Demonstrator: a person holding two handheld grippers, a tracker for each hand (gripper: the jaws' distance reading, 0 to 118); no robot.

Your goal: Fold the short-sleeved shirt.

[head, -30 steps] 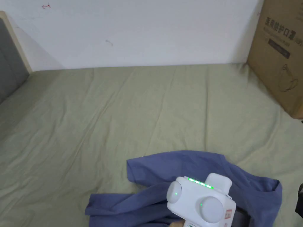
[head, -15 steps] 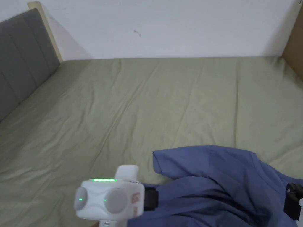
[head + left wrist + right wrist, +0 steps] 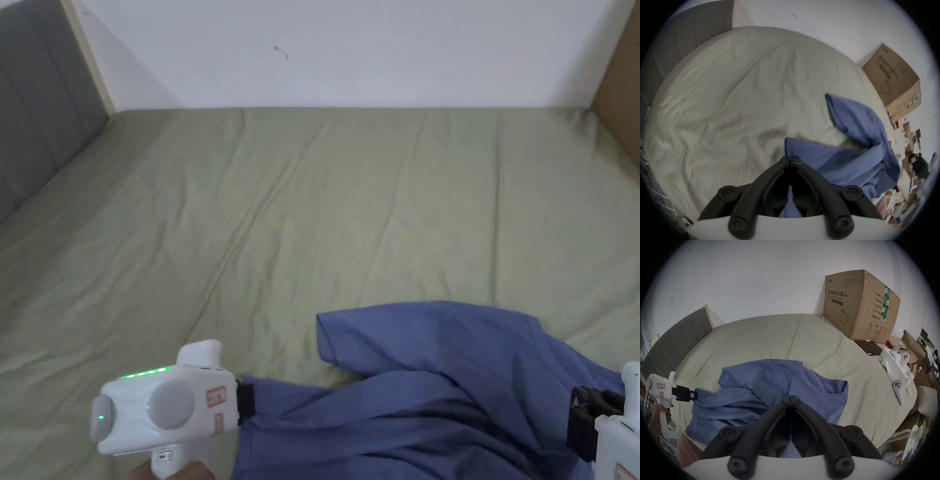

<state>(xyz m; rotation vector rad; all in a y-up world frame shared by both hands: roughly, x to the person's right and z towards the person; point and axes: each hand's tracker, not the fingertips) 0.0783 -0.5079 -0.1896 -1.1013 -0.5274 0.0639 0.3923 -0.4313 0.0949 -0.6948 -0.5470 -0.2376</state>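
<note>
The blue short-sleeved shirt [image 3: 437,381] lies bunched and unfolded near the bed's [image 3: 312,206] front edge, with the left gripper [image 3: 790,160] and right gripper [image 3: 790,398] each clamped on its fabric, so spreading flat and every fold remain.

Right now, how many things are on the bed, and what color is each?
Blue: 1, the shirt.
Brown: 1, the box.
Black: 1, a flat thing by the box.
White: 2, spare grippers near the bed's edge.
Total: 5.
</note>
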